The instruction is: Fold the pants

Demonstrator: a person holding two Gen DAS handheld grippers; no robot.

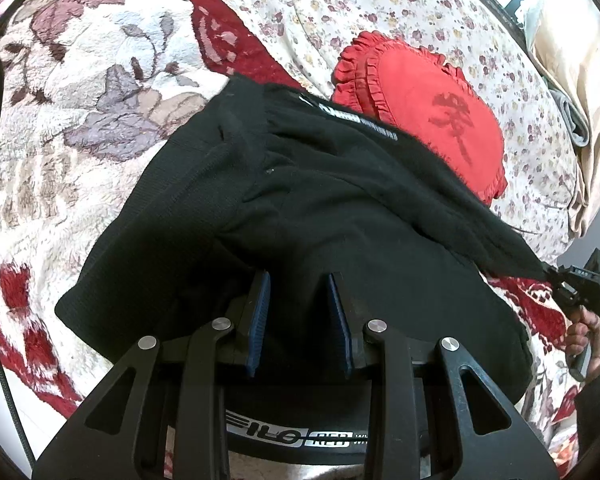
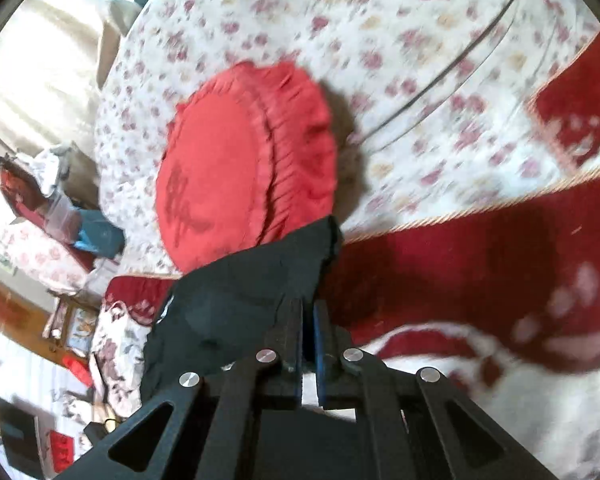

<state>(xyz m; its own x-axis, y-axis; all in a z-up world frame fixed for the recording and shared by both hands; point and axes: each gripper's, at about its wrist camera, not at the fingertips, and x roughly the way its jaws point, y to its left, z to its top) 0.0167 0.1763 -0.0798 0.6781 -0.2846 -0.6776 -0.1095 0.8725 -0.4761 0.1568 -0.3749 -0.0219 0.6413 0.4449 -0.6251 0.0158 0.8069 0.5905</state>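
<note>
Presently the pants [image 1: 320,216] lie bunched on the blanket [image 1: 80,128], one edge overlapping the red cushion [image 1: 440,112]. Left gripper [image 1: 298,292] – jaws apart, poised over the black cloth. Right gripper [image 2: 308,312] – jaws pinched together on a pants corner, drawing it taut.

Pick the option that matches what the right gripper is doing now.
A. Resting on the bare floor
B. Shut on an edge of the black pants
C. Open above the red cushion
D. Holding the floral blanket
B: in the right wrist view the right gripper has its jaws closed on a pulled-up edge of the black pants, beside the red cushion.
</note>
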